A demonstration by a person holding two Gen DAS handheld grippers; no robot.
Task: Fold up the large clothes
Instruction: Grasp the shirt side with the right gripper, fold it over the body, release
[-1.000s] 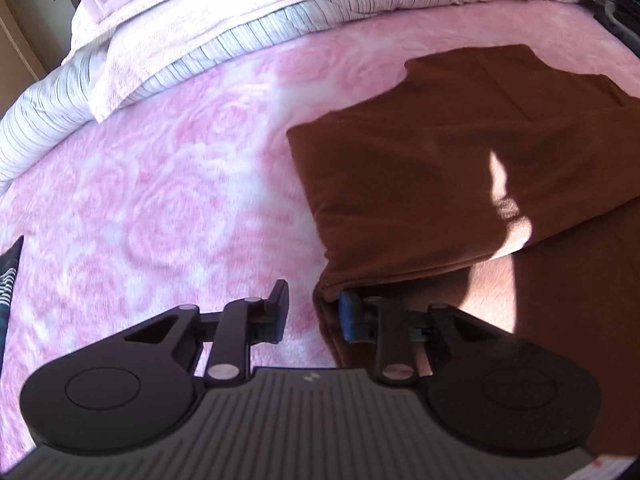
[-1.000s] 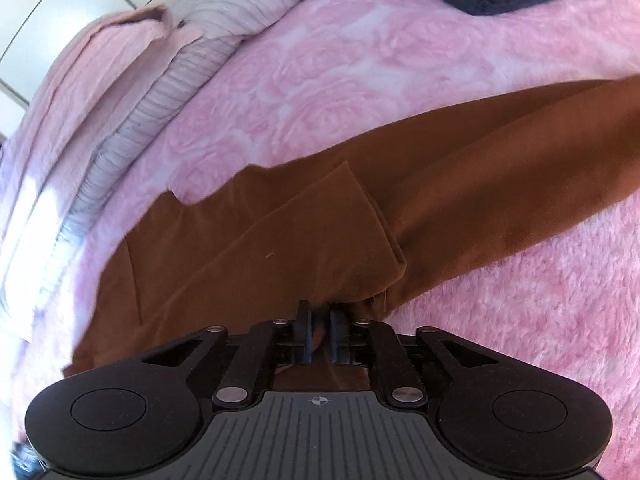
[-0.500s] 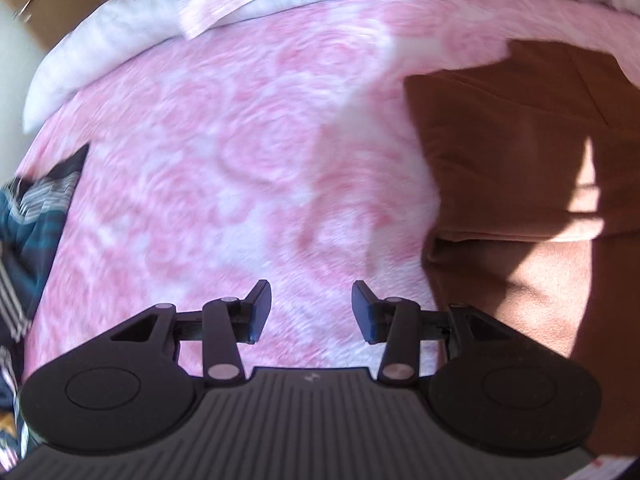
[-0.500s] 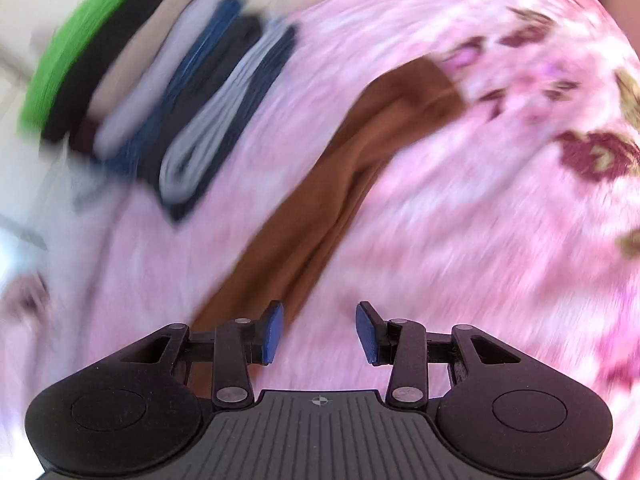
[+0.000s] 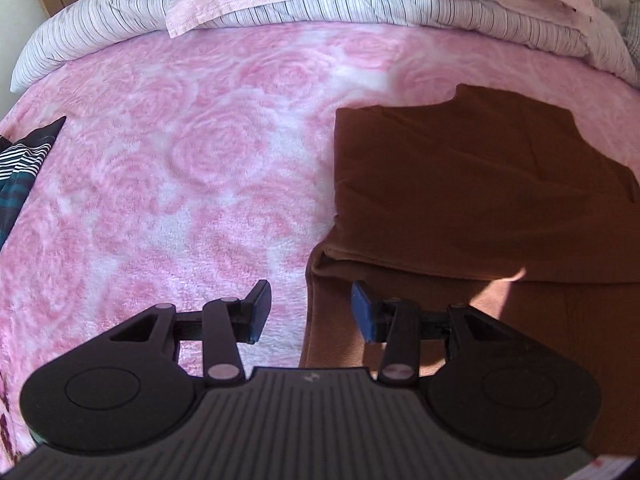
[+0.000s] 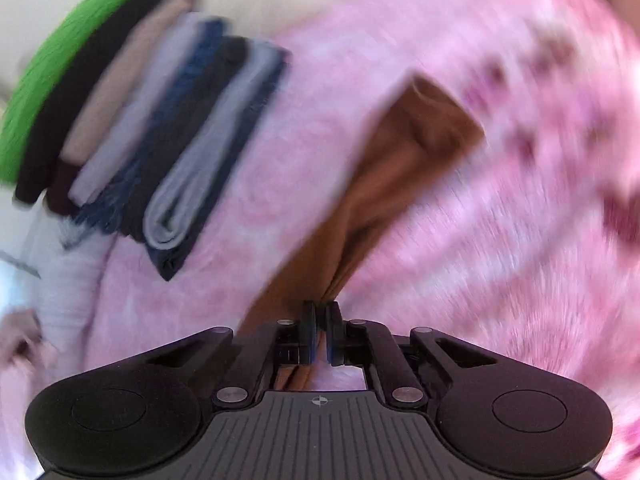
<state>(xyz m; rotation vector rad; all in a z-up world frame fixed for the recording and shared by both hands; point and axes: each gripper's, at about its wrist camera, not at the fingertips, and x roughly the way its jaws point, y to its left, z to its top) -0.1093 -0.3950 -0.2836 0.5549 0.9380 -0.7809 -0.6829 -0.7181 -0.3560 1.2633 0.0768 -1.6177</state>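
Two handheld grippers work over a wide pink blanket (image 5: 192, 168) printed with roses, which covers the bed and fills most of both views. Along its far edge runs a ridge of striped bedding (image 5: 360, 10) with a pale pink cover on top. In the right wrist view, which is blurred, a stack of folded clothes (image 6: 132, 120) in green, black, beige, blue and grey lies at the upper left.

On the blanket lies the brown garment (image 5: 460, 184), the piece being folded. In the left wrist view its body is a flat, partly folded panel to the right of centre, with an upper layer laid over a lower one and a straight left edge running away from the camera. In the right wrist view a long narrow part of it, probably a sleeve, stretches from the pads up and to the right, ending in a squared cuff well ahead.

Smallest are the tools. The left gripper (image 5: 311, 310) hangs with its jaws apart and nothing between them, just above the garment's near left edge; the fold corner lies just ahead. The right gripper (image 6: 320, 332) is clamped on the near end of the narrow part.

Judging from this, the right hand is placed to carry that long part across onto the body.
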